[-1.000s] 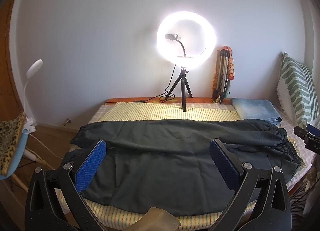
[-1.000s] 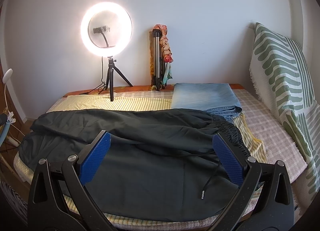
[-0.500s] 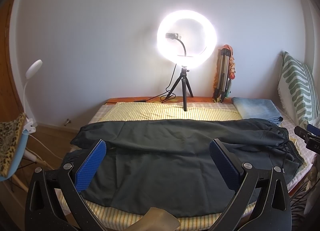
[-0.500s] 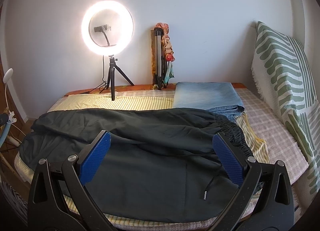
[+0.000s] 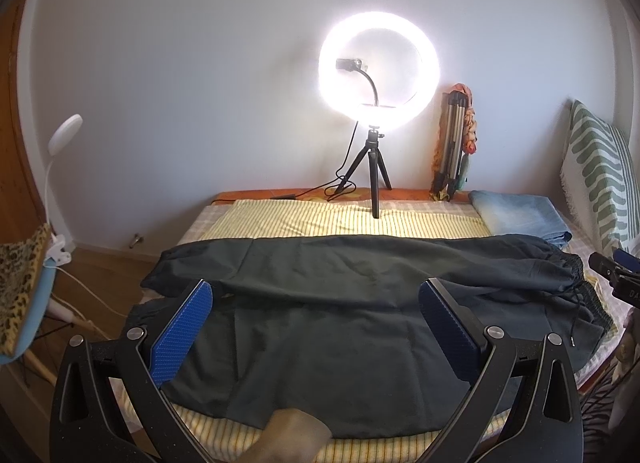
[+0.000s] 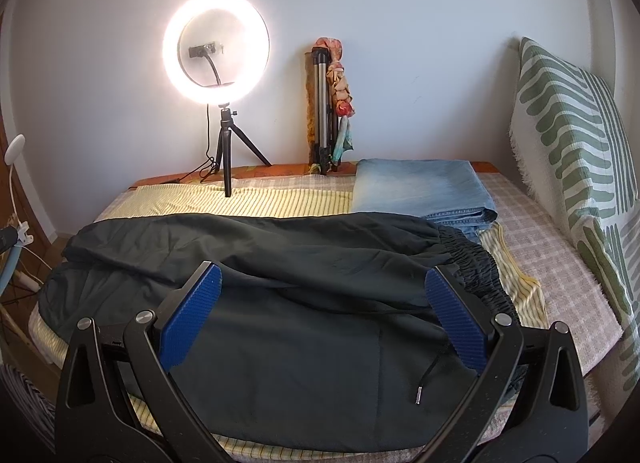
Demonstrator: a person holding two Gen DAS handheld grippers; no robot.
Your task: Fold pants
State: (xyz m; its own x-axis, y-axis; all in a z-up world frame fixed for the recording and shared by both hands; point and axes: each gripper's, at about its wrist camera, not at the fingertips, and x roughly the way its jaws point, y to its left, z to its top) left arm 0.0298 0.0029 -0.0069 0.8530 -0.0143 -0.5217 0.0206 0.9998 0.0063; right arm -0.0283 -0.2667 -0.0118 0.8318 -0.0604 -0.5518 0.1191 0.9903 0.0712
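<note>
The dark pants (image 5: 344,315) are laid flat across the bed (image 6: 560,263), spread beneath and ahead of both grippers, with the elastic waistband (image 6: 476,267) bunched toward the right and a drawstring (image 6: 426,377) trailing near the right gripper's right finger. The left gripper (image 5: 316,299) is held with its jaws spread wide, nothing between them; the right gripper (image 6: 322,287) is likewise spread and empty. Beyond the pants, folded jeans (image 6: 420,189) are seen ahead to the right, and a lit ring light (image 5: 378,71) is stood by the wall.

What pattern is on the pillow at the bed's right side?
Green stripes on white; the pillow shows best in the right wrist view.
</note>
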